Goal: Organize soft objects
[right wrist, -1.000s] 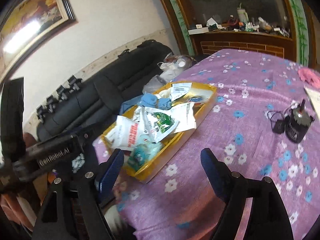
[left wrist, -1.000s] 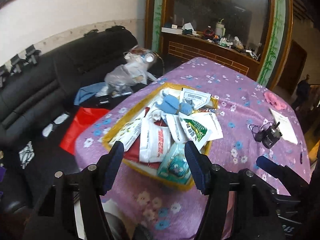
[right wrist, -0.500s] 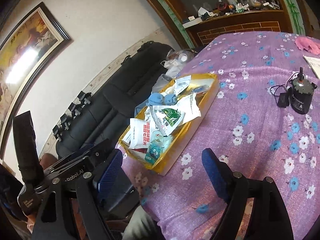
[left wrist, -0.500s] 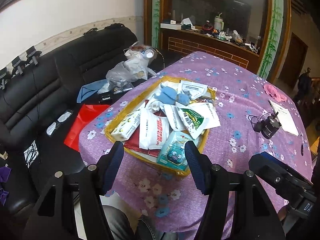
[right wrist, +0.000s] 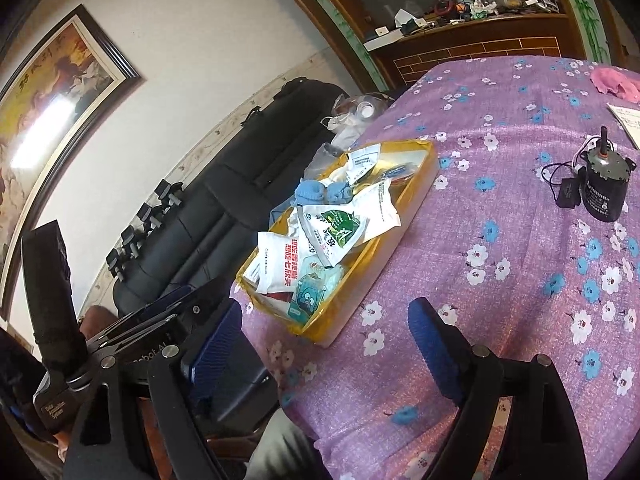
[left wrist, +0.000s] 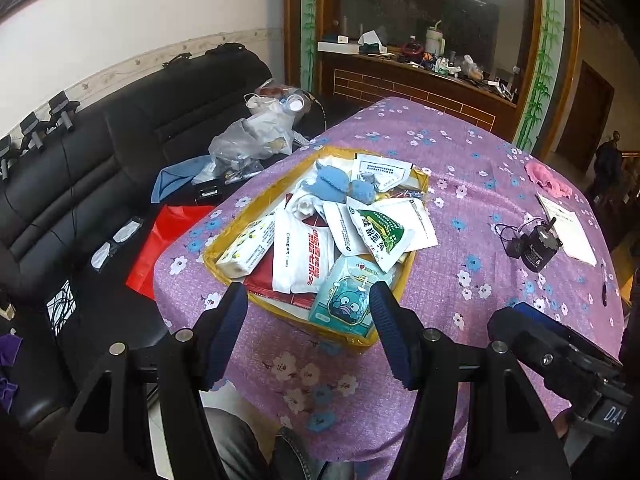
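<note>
A yellow tray (left wrist: 224, 246) (right wrist: 416, 192) sits on the purple flowered tablecloth, piled with soft packets: a white one with red print (left wrist: 302, 256) (right wrist: 280, 258), a green-and-white one (left wrist: 378, 234) (right wrist: 338, 230), a teal cartoon tissue pack (left wrist: 346, 298) (right wrist: 310, 294) and blue knitted socks (left wrist: 332, 180) (right wrist: 320, 192). My left gripper (left wrist: 308, 336) is open and empty, held back from the tray's near edge. My right gripper (right wrist: 328, 344) is open and empty, near the table's front edge, right of the tray.
A black motor with wires (left wrist: 538, 246) (right wrist: 602, 188), a paper sheet (left wrist: 568, 226) and a pink cloth (left wrist: 546, 178) (right wrist: 614, 82) lie at the table's right. A black sofa (left wrist: 100, 168) with plastic bags (left wrist: 252, 138) and a red bag (left wrist: 164, 240) stands left.
Both grippers have drawn back and up from the tray, so the tray looks smaller and farther. Both stay open and empty. The tray's contents have not moved.
</note>
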`<act>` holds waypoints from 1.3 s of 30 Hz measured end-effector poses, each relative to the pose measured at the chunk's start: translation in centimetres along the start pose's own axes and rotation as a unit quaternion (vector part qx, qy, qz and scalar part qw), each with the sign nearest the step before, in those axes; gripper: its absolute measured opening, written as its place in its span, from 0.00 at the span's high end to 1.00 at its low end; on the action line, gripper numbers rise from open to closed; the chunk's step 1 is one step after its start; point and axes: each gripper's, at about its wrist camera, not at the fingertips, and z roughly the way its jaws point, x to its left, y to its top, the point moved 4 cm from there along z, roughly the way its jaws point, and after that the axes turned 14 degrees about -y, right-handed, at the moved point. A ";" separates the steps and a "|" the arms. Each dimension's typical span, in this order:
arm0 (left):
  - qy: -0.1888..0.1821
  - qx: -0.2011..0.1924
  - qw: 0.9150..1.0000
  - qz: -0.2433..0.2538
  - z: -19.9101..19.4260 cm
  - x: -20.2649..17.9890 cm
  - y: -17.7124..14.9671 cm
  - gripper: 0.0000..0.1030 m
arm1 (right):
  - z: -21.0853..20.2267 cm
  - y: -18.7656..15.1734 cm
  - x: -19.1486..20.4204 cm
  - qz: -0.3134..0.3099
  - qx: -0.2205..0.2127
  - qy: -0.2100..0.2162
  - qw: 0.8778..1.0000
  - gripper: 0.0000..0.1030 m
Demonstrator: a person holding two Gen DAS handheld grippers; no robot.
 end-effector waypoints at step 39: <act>-0.003 0.011 1.000 -0.004 0.5 0.5 -0.3 0.39 | 0.1 0.1 0.3 -0.012 0.006 -0.001 1.000 0.16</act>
